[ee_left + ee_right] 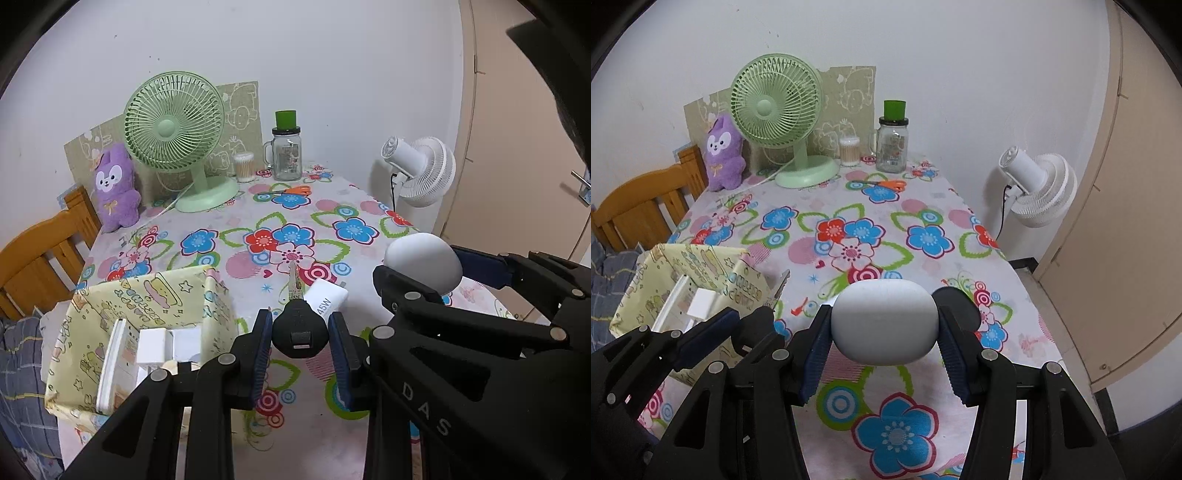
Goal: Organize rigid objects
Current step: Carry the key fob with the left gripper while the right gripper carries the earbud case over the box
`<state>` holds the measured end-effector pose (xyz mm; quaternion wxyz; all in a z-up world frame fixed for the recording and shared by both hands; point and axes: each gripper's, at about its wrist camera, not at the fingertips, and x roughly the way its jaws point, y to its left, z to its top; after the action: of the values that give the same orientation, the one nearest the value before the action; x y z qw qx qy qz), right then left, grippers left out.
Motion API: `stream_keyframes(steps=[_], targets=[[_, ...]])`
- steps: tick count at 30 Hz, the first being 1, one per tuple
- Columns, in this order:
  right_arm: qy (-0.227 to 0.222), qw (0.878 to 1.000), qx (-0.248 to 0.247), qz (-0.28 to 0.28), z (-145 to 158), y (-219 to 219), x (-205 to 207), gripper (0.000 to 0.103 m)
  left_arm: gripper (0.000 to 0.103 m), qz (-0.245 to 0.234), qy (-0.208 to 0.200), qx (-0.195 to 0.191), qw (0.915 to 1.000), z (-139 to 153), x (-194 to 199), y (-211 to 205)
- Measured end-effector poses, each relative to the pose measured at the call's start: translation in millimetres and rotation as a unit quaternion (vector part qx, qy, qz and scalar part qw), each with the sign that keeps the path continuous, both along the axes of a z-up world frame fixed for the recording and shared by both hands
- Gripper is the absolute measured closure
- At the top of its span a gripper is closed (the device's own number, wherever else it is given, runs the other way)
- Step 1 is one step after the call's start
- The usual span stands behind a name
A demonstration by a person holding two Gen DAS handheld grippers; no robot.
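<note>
Left hand-held gripper [300, 332] is clamping the black key [299, 330], right hand-held gripper [884, 341] is clamping the white pod [884, 321]; next, probably dropping both into the yellow box [147, 295].

Left gripper [300, 345]: blue-padded fingers [261, 354] clamped on black head of a key [299, 332], blade pointing to 12 o'clock. White charger [327, 300], marked 45W: on the table [229, 266], touching key at 1 o'clock. Right gripper [424, 273]: at 3 o'clock, holding pale grey rounded object [421, 258]. Yellow patterned box [147, 325]: at 9 o'clock, white items inside. Green fan [177, 136], purple plush [114, 188], glass jar [286, 157], orange scissors [291, 191]: far end, toward 12 o'clock.
</note>
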<state>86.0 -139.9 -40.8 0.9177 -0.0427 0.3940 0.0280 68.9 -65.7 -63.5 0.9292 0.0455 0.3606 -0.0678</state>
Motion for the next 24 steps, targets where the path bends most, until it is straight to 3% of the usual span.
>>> stream_keyframes(steps=[24], targets=[[-0.011,0.999,0.005,0.046,24,86,8,0.045,0.072,0.029,-0.006,0.014,0.9995,21,5,81]])
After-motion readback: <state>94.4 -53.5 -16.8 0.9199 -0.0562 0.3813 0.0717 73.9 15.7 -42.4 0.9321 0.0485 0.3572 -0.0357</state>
